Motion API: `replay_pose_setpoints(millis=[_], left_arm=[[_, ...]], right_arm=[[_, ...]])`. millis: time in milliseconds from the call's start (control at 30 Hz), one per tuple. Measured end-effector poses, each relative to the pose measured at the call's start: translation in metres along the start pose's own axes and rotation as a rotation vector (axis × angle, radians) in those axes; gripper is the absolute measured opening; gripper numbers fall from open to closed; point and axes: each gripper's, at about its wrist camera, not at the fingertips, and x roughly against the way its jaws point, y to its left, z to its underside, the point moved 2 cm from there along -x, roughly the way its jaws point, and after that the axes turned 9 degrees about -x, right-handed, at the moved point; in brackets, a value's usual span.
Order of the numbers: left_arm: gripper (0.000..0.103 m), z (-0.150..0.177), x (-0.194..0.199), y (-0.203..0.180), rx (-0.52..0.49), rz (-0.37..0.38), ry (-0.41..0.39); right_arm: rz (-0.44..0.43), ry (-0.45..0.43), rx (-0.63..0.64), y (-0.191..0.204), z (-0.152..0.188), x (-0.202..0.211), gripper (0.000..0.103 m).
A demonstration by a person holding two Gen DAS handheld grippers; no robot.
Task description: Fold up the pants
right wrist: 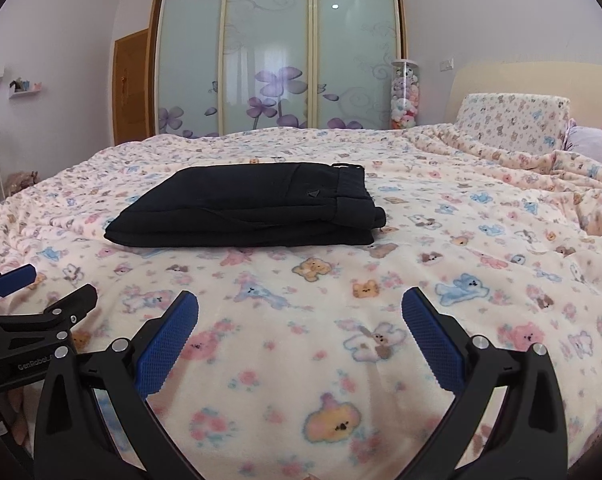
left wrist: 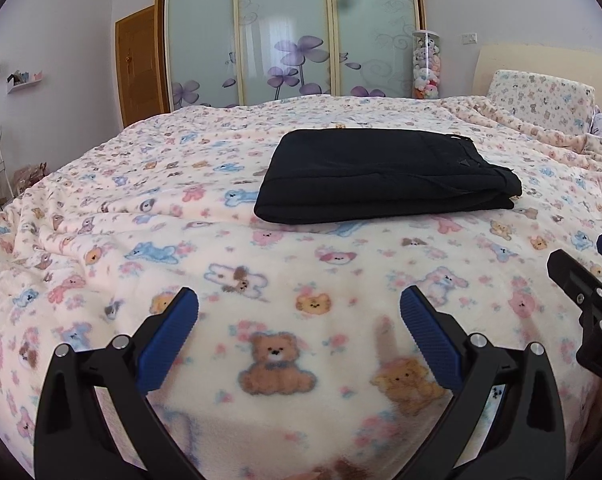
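Note:
Black pants (left wrist: 385, 176) lie folded in a flat rectangular stack on the bear-print blanket (left wrist: 293, 280), waistband to the right. They also show in the right wrist view (right wrist: 249, 212). My left gripper (left wrist: 299, 308) is open and empty, hovering over the blanket well short of the pants. My right gripper (right wrist: 300, 310) is open and empty, also short of the pants. The right gripper also shows at the right edge of the left wrist view (left wrist: 589, 280). The left gripper shows at the left edge of the right wrist view (right wrist: 33, 304).
A bear-print pillow (right wrist: 513, 124) leans on the headboard at back right. A wardrobe with frosted flower doors (right wrist: 277, 56) stands behind the bed. A clear tube of plush toys (right wrist: 405, 96) stands beside it. A wooden door (left wrist: 137, 68) is at back left.

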Motion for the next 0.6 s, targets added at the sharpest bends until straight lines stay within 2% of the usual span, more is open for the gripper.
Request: replay_pose_setpoints(millis=[267, 600], left_arm=[[0.101, 0.001, 0.0, -0.008, -0.041, -0.012, -0.002], [0.101, 0.002, 0.0, -0.013, -0.07, 0.009, -0.003]], right_arm=[[0.018, -0.015, 0.044, 0.005, 0.003, -0.001, 0.102], [0.025, 0.014, 0.016, 0.0, 0.005, -0.007, 0.102]])
